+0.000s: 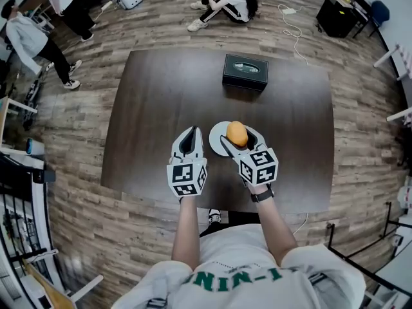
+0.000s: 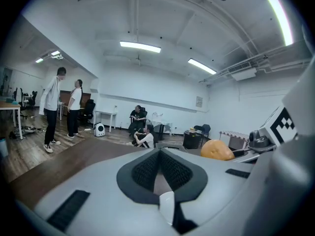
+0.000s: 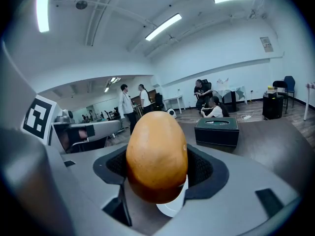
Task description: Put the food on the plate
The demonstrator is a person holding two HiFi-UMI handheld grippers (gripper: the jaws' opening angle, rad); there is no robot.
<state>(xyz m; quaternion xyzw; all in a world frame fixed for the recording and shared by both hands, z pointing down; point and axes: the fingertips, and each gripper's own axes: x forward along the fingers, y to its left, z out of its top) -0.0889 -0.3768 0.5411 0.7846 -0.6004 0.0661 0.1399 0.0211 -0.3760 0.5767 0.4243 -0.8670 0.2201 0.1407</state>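
**Figure.** We show 2 hand-held grippers above a dark table (image 1: 161,108). The right gripper (image 1: 239,133) pinches an orange, egg-shaped food item (image 1: 237,134), with 1 pad pressed against each of its sides. The item stands upright in the grip, directly over a white plate (image 1: 217,138) near the table's front edge. We cannot tell whether the item touches the plate. The left gripper (image 1: 190,134) is held just beside the plate, on its left. Its 2 jaws are pressed together at the tips with nothing between them. A black box (image 1: 245,71) sits farther back on the table, well apart from the plate.
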